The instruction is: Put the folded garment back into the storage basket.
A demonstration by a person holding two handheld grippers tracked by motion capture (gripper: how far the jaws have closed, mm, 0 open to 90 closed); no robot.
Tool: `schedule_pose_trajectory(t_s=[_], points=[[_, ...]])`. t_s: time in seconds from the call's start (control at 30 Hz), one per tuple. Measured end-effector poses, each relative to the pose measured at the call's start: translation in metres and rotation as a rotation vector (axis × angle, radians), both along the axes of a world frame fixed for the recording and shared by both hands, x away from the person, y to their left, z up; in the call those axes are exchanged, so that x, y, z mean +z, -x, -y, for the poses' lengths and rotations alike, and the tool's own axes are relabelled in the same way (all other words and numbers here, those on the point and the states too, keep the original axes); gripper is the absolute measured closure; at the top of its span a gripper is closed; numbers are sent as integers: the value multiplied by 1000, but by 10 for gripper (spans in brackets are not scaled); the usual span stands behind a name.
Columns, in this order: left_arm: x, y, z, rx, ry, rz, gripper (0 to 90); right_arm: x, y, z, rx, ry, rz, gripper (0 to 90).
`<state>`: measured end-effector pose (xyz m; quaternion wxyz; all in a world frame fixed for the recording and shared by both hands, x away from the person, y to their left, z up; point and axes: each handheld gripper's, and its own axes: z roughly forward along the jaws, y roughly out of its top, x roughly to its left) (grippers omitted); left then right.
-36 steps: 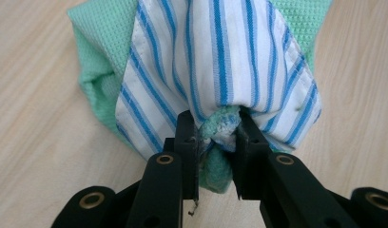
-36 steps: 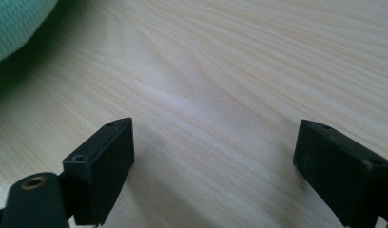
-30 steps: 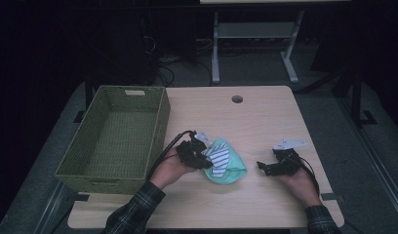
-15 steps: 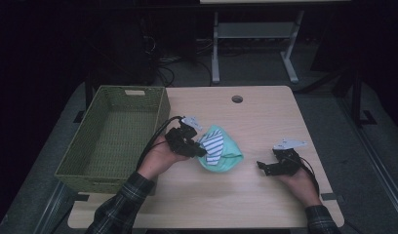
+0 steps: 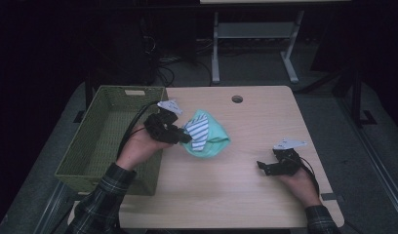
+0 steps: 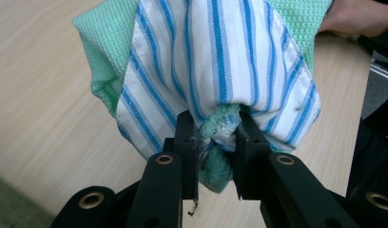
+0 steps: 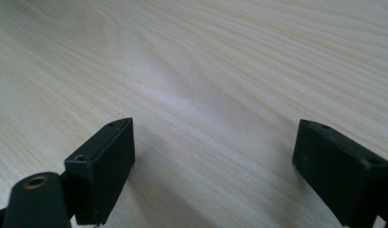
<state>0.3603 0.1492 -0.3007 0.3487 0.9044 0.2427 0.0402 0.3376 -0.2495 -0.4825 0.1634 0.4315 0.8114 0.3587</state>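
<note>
Left hand-held gripper (image 5: pixel 183 138) has its jaws pinched tight on a bunched fold of two cloths together, a striped cloth (image 5: pixel 198 132) in white and blue and a green cloth (image 5: pixel 214 141) of waffle weave; in the left gripper view the gather sits squarely between the pads (image 6: pixel 185 137), so the hold looks secure. Both cloths hang just above the surface (image 5: pixel 265 117), near its middle and just right of the basket (image 5: pixel 80 161). Right hand-held gripper (image 5: pixel 271 166) rests low on the near right part of the surface with its jaws wide and nothing between them. As a judgement, the step in hand is carrying the bundle leftward to the basket; doing it well means lifting high enough that the trailing green hem clears the near right rim, keeping the pinch firm, and letting go only once the cloth hangs over the basket's middle. That woven green basket, at the left edge of the surface, looks empty inside as far as its shaded floor can be read.
</note>
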Motion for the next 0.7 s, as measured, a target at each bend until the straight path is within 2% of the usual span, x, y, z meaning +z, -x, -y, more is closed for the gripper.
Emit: schedule_pose_trajectory(t_s=[0.13,0.17,0.3,0.33,0.37,0.43,0.53,0.7], points=[[10,0,-22,45,3,17,742,0,0,0,-2,1,1,134],[10,0,-22,45,3,17,742,0,0,0,-2,1,1,134],[14,0,-42,92,0,31,742,0,0,0,-3,1,2,134],[14,0,-42,92,0,31,742,0,0,0,-3,1,2,134],[16,0,-51,111,-4,37,742,0,0,0,-3,1,2,134],[17,0,-54,121,-8,39,742,0,0,0,-3,1,2,134],[20,1,-70,165,-33,54,742,0,0,0,-4,1,1,134],[20,2,-91,222,-25,56,742,0,0,0,-4,1,1,135]])
